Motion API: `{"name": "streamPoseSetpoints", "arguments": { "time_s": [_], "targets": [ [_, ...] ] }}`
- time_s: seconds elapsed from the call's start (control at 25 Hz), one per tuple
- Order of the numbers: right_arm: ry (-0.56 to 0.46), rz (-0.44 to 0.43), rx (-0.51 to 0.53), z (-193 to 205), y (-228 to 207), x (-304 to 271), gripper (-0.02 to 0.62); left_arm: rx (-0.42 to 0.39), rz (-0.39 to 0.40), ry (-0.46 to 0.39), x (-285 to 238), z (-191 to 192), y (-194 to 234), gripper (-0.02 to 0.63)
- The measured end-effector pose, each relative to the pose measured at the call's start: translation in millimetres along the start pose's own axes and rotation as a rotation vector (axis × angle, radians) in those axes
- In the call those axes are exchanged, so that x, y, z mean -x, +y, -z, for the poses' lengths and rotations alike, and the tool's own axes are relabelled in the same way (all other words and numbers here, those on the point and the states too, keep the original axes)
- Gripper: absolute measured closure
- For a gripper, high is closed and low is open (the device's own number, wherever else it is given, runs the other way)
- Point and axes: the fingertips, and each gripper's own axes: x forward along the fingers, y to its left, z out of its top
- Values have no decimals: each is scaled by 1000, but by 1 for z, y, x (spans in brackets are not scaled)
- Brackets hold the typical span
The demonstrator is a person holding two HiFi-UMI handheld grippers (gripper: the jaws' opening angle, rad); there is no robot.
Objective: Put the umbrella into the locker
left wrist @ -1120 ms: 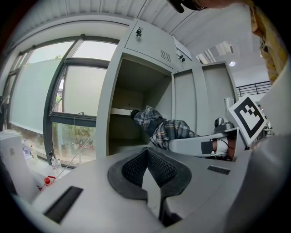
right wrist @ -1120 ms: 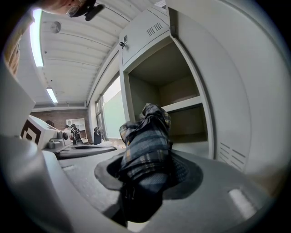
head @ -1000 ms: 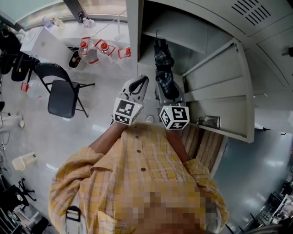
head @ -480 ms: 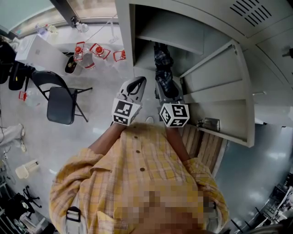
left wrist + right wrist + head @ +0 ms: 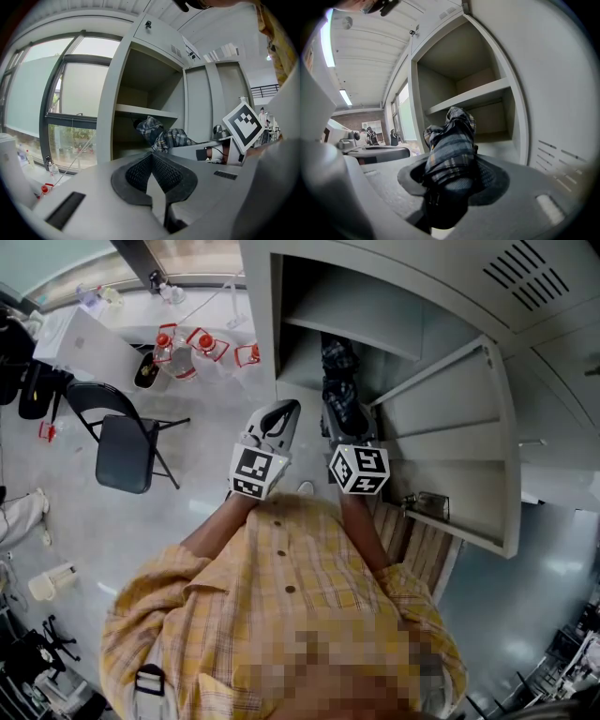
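Jaws of the right gripper [image 5: 451,187] stand partly open and clamp the folded plaid umbrella [image 5: 451,136], dark handle end trailing toward the person and cloth end pointing into the open locker [image 5: 261,324]. The grip looks the same as a second ago. What changes is position. In the head view the right gripper's marker cube [image 5: 359,470] now sits ahead of the latch [image 5: 427,504] on the swung-out door [image 5: 450,427], after lying roughly level with it a second earlier. The umbrella rides forward with it toward the opening. Its front end now appears to be past the frame and just beneath the shelf [image 5: 361,336], in the lower compartment, while the rest stays outside in the jaws and rests on nothing.

Beside it, the left gripper [image 5: 152,164] keeps its jaws together on nothing. It stays just outside the locker's left edge and has hardly shifted.

For the task, this reads as insertion under way but not finished. The umbrella is on line with the compartment and clear of the shelf edge. It likely needs to go deeper and be set down inside before the jaws let go. The main risk seems to be the cloth end catching the shelf's underside.
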Motion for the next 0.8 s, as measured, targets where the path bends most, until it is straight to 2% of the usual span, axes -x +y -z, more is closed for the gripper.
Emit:
{"name": "streamPoseSetpoints", "arguments": {
  "time_s": [0.8],
  "targets": [
    [22, 10, 18, 1, -5, -35, 410, -5, -1, 12, 6, 6, 0, 601]
  ]
}}
